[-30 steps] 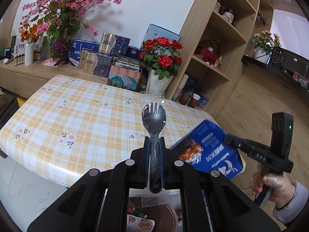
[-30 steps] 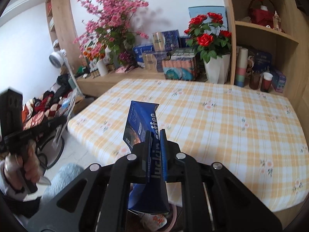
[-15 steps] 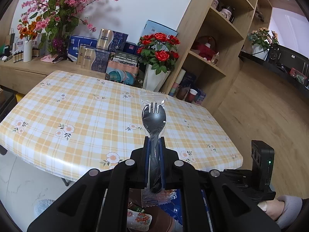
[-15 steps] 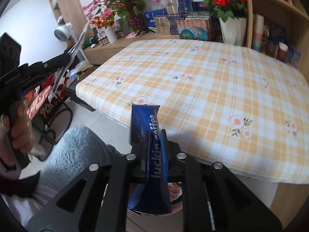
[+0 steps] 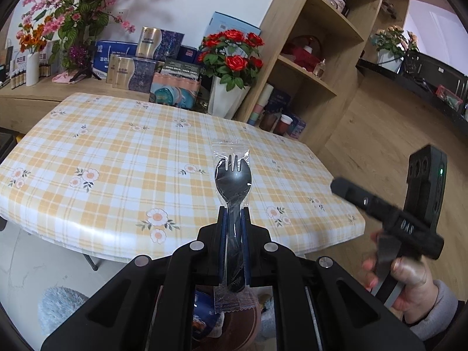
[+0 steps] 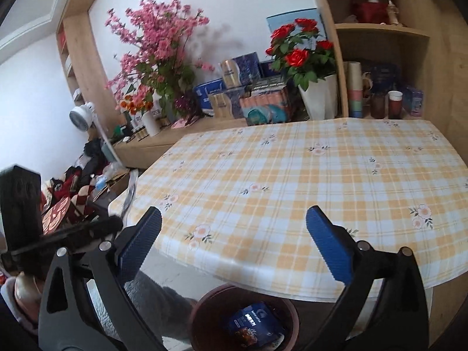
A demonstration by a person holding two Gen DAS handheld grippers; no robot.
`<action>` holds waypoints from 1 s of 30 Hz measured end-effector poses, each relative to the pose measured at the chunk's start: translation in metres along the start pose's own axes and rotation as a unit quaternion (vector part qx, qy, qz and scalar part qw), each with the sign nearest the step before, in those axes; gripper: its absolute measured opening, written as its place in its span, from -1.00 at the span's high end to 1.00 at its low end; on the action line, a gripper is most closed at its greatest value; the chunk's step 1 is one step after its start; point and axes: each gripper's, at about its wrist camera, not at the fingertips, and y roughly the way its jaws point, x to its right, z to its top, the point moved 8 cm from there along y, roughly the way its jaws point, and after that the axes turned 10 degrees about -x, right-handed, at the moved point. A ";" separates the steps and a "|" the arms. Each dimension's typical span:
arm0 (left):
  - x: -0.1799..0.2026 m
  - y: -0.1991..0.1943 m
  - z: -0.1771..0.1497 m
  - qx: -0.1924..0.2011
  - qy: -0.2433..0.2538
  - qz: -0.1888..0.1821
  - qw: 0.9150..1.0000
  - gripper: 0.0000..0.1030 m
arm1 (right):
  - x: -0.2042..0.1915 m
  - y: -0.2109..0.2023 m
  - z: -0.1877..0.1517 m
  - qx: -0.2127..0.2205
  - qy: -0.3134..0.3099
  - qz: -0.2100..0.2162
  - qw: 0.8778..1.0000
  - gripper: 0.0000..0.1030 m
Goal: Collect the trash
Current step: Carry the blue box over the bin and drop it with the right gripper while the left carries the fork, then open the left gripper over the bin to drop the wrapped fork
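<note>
The left gripper [image 5: 233, 219] has its jaws clamped on a wrapped spork [image 5: 232, 187] that sticks out ahead of them over the desk [image 5: 117, 152]; judging by this, its drop comes next, above the bin [image 6: 204, 307]. The right gripper [image 6: 234, 242] has just opened its jaws wide, nothing between them; the blue coffee bag [image 6: 257, 326] it pinched a second ago now lies in the bin below.

A lived-in home room: a desk [image 6: 292, 181] under a yellow checked floral cloth, wooden shelving [image 5: 316, 58] with jars and cups, a vase of red roses [image 6: 304, 58], pink blossom branches [image 6: 158, 38], stacked gift boxes [image 5: 134, 70] along a low sideboard, wood floor [image 5: 380, 134].
</note>
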 end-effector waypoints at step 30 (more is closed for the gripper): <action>0.013 0.076 -0.082 -0.165 0.013 -0.029 0.986 -0.26 | 0.052 -0.025 -0.015 0.023 0.047 -0.061 0.997 -0.90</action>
